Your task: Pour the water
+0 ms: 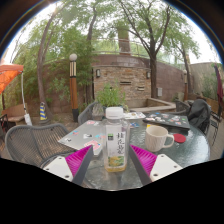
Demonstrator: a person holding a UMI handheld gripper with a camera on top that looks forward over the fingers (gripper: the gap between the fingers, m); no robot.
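Gripper view: bottle [116, 140] between open tongs [111, 160], base hidden.

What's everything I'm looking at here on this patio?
bottle: one, clear with a white cap and pale label, standing on the table between the fingers
mug: one, white, on the table just right of the bottle
table: one, glass-topped, under both
chairs: at least two, dark metal mesh, at the table's left and far side
stone wall: one, grey-brown, beyond the table
trees: several, green, behind the wall
hand-held gripper: one, pink pads, fingers either side of the bottle; grip cannot be told
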